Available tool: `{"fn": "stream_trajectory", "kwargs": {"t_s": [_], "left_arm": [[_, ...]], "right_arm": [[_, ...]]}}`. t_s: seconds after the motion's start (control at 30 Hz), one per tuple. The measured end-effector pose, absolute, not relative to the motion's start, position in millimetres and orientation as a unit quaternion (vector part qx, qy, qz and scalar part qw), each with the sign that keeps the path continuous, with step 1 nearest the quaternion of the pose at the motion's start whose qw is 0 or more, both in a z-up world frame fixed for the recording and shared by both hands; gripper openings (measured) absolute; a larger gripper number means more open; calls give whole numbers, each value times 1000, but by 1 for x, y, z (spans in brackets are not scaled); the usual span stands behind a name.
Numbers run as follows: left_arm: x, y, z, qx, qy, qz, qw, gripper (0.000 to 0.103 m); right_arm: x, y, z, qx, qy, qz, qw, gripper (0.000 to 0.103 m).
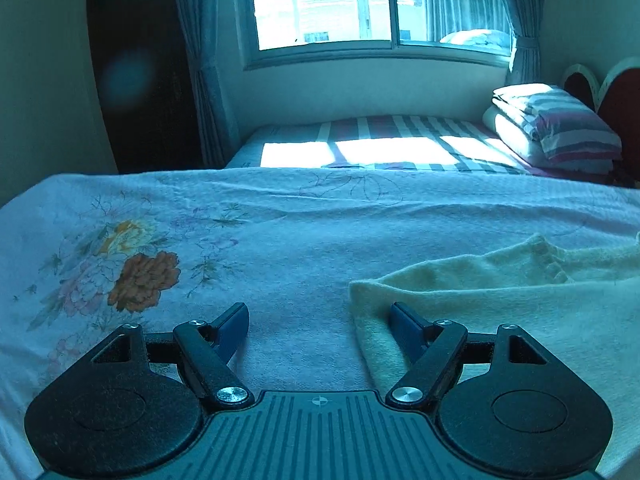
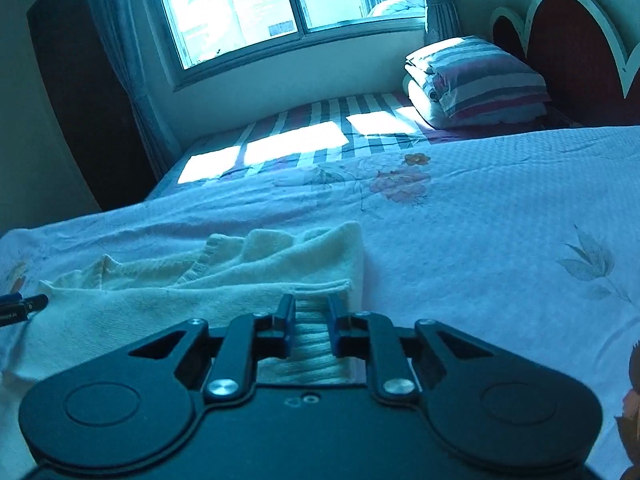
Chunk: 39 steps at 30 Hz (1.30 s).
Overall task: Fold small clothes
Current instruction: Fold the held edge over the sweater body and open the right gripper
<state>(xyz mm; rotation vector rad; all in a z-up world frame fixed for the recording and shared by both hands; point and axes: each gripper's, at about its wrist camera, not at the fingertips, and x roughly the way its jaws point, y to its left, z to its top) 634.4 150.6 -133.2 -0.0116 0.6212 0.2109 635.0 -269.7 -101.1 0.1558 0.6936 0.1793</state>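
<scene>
Sweater (image 2: pixel 224 280), cream and knitted, lies rumpled on the flowered sheet (image 2: pixel 500 216). In the right wrist view it fills the ground from nine to twelve o'clock of the right gripper (image 2: pixel 311 320). That gripper's jaws stand close together, with the ribbed hem of the sweater bunched between the blue pads (image 2: pixel 287 320), so it is pinching the cloth. At nine o'clock in the same view, the dark tip of the other tool pokes in at the sweater's edge.

In the left wrist view the left gripper (image 1: pixel 320 320) has its jaws spread wide. Its right finger (image 1: pixel 408 326) rests over the near corner of the sweater (image 1: pixel 500 300), while the other finger is over bare sheet (image 1: pixel 280 240). The sweater spreads toward three o'clock.

Beyond, at twelve o'clock, a striped bed (image 1: pixel 384 136) lies under a bright window (image 1: pixel 340 4), with folded striped bedding (image 1: pixel 560 128) at two o'clock.
</scene>
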Motion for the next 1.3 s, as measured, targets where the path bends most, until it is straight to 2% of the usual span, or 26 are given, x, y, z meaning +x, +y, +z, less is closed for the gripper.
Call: {"fn": "stream_trajectory", "kwargs": {"t_s": [0.03,0.2,0.27,0.33,0.5,0.57,0.6,0.8,0.87,0.93,1.07,1.17,1.3], "left_arm": [[634,157,-134,-18,305,108,946,81],[638,163,-135,-1,304,118,945,81],[637,164,-127,-5,298,118,947,81],[631,159,-117,-5,280,105,954,81],[621,130,-113,27,259,48,964,81],[626,117,-127,66,296,44,952,81],[626,115,-133,75,313,41,946,81],[579,118,-115,68,264,33,961,81],[575,115,-123,90,297,35,950,81],[572,120,-128,71,304,37,949,82],[556,121,-106,54,297,43,952,82],[521,126,-99,9,290,27,957,83],[459,127,-106,-29,317,16,948,83]], "right_arm": [[635,-272,-105,76,335,87,935,8],[633,-270,-103,64,335,93,935,8],[632,-270,-101,66,334,95,935,12],[629,-269,-94,67,321,97,940,23],[632,-255,-90,40,309,111,944,21],[641,-253,-100,32,333,103,937,16],[642,-252,-103,25,336,102,936,16],[616,-255,-82,29,311,126,942,23],[606,-256,-85,17,318,138,938,21],[605,-254,-99,-4,348,129,929,20],[594,-249,-92,-17,337,126,933,23],[570,-270,-73,39,315,130,939,32],[529,-312,-69,106,322,125,932,35]]}}
